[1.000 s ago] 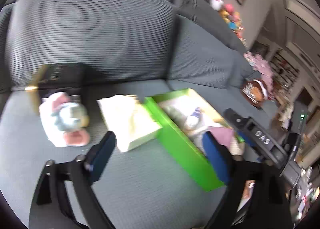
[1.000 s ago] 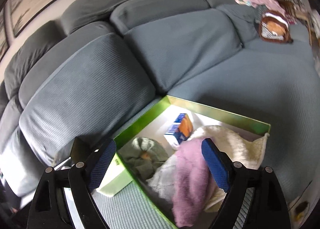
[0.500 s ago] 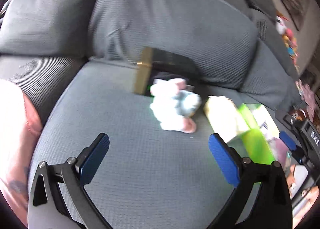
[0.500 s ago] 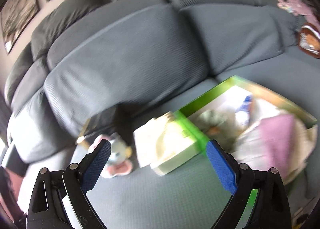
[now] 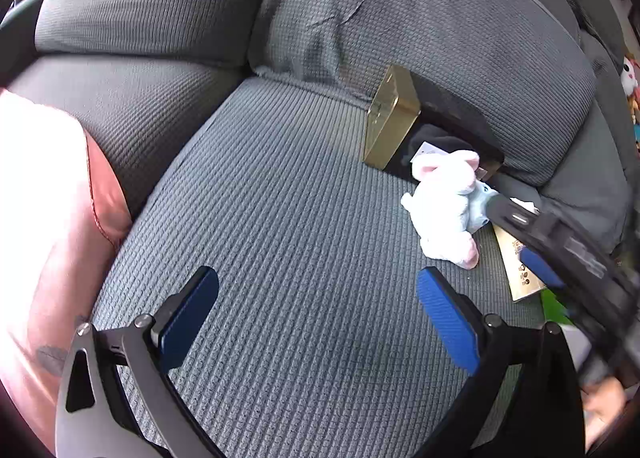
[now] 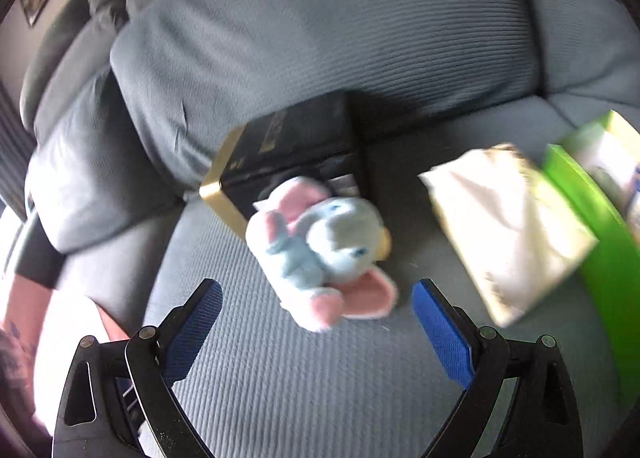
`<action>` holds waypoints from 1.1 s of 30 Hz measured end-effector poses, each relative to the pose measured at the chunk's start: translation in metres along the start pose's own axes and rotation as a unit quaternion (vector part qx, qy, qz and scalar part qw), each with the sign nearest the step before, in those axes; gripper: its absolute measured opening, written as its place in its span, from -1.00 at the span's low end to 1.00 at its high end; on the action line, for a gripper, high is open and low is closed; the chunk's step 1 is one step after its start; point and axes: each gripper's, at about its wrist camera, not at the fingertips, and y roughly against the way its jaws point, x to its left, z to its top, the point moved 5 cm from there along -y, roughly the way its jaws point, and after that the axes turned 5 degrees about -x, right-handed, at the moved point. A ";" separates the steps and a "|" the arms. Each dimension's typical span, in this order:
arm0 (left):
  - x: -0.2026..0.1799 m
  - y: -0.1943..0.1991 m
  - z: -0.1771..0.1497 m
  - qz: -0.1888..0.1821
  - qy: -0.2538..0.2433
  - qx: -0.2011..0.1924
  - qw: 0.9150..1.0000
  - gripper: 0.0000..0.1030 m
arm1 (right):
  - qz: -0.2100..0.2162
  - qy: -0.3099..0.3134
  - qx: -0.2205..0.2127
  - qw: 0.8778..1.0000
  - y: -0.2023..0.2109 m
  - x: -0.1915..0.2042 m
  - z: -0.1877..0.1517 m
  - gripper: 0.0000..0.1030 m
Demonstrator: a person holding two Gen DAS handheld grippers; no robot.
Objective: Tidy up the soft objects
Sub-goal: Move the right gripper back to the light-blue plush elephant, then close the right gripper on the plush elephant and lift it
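Here, from the left wrist camera, the left gripper (image 5: 316,322) hangs over the gray sofa seat (image 5: 288,258), which has a bumpy, woven cloth. Its two blue pads are spread wide with nothing between them. Off to the right lies the plush elephant (image 5: 448,209), fluffy and white with pink feet. It rests on the seat, just in front of a black box with a gold side (image 5: 390,117) that leans back against the puffy sofa cushion (image 5: 420,17). The right gripper (image 5: 560,254) pokes in from the right edge, dark and blurry, close by the toy. Under it shows a flat cream packet (image 5: 516,266), and a small bit of the green box (image 5: 554,304). A smooth pink thing fills the left edge; I cannot tell what it is.

From the right wrist camera, the right gripper (image 6: 316,322) also has its blue pads spread wide, holding nothing. The plush elephant (image 6: 320,254) lies on the seat just past the pad tips, between them, soft and round, pale blue and white with big pink ears. Behind it, touching, stands the black box with a gold side (image 6: 296,141). To the right lies the flat cream packet (image 6: 508,230), and its far edge sits against the bright green box (image 6: 592,225), which has smooth, straight walls. This picture is a bit blurry.
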 end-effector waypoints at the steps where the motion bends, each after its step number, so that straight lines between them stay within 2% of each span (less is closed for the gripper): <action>1: 0.001 -0.001 0.000 -0.015 0.008 0.008 1.000 0.93 | -0.009 0.001 0.007 1.000 -0.010 0.004 0.000 0.87; 4: 0.004 0.000 0.001 -0.044 0.037 0.017 0.998 0.93 | -0.029 0.001 0.034 0.999 -0.031 0.009 -0.002 0.87; 7: 0.005 0.003 0.004 -0.019 0.026 0.006 0.999 0.93 | -0.037 -0.005 0.040 0.999 -0.051 0.011 -0.004 0.87; 10: 0.008 0.002 0.005 0.001 0.015 0.005 1.000 0.93 | -0.051 0.017 0.040 0.998 -0.067 0.008 -0.007 0.87; 11: 0.010 0.001 0.005 0.001 0.016 0.006 1.000 0.93 | -0.050 0.024 0.035 0.998 -0.069 0.006 -0.008 0.74; 12: 0.011 0.001 0.005 0.002 0.018 0.007 1.000 0.93 | -0.050 0.024 0.032 0.998 -0.069 0.003 -0.008 0.74; 16: 0.015 0.001 0.005 0.007 0.018 0.005 1.000 0.93 | -0.025 0.030 0.039 0.998 -0.055 0.000 -0.010 0.56; 21: 0.017 0.002 0.005 -0.001 0.024 0.011 1.000 0.93 | -0.003 0.079 0.087 0.993 -0.015 0.007 -0.024 0.56; 24: 0.016 0.002 0.004 -0.023 0.035 0.025 0.999 0.93 | 0.035 0.125 0.114 0.985 0.019 0.016 -0.040 0.57; 28: 0.011 -0.001 0.000 -0.044 0.034 0.044 0.997 0.93 | 0.025 0.186 0.135 0.973 0.039 0.015 -0.066 0.61; 31: 0.000 -0.002 -0.006 -0.055 0.016 0.060 0.997 0.93 | 0.019 0.161 0.159 0.974 0.036 -0.003 -0.074 0.62; 33: -0.007 -0.003 -0.010 -0.063 0.010 0.067 0.996 0.93 | 0.028 0.145 0.157 0.977 0.042 -0.010 -0.074 0.63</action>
